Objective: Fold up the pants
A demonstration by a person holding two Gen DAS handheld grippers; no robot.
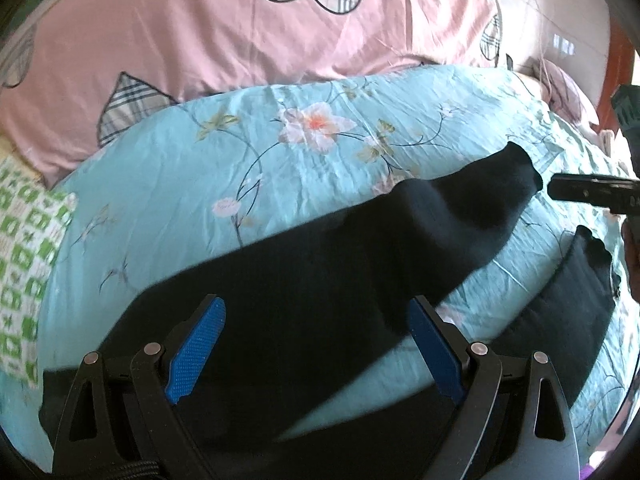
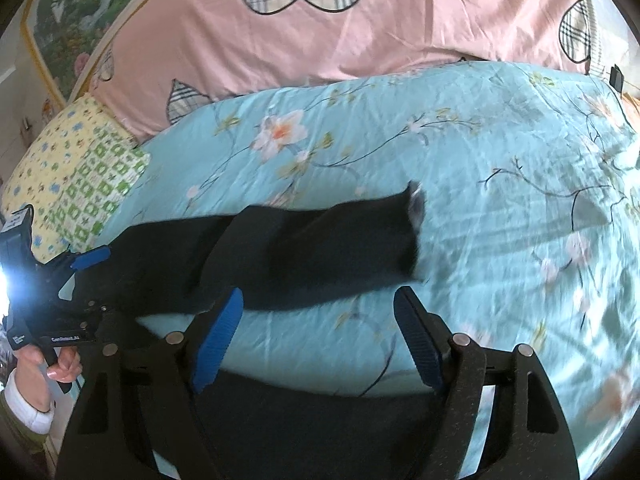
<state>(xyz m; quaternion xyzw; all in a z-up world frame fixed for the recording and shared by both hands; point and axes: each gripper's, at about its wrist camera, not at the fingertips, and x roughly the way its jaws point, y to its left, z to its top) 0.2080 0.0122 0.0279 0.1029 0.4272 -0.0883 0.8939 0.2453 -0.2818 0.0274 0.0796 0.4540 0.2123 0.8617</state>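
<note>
Black pants (image 1: 304, 280) lie spread on a turquoise flowered bedspread (image 1: 192, 184). One leg (image 1: 492, 200) runs up to the right and the other (image 1: 572, 292) lies near the right edge. My left gripper (image 1: 316, 300) hovers over the upper part of the pants, blue pads wide apart and open. A black part of my right gripper (image 1: 588, 194) shows beside the far leg's hem. In the right wrist view my right gripper (image 2: 320, 292) is open above the bedspread, between the far leg (image 2: 320, 248) and the near one (image 2: 320, 420). A hand (image 2: 56, 364) holds the left gripper (image 2: 80, 272).
A pink duvet (image 2: 320, 28) with plaid hearts is bunched along the far side of the bed. A green-and-white pillow (image 2: 100, 184) and a yellow one (image 2: 52, 152) lie at the left. Open bedspread (image 2: 520, 200) stretches to the right of the pants.
</note>
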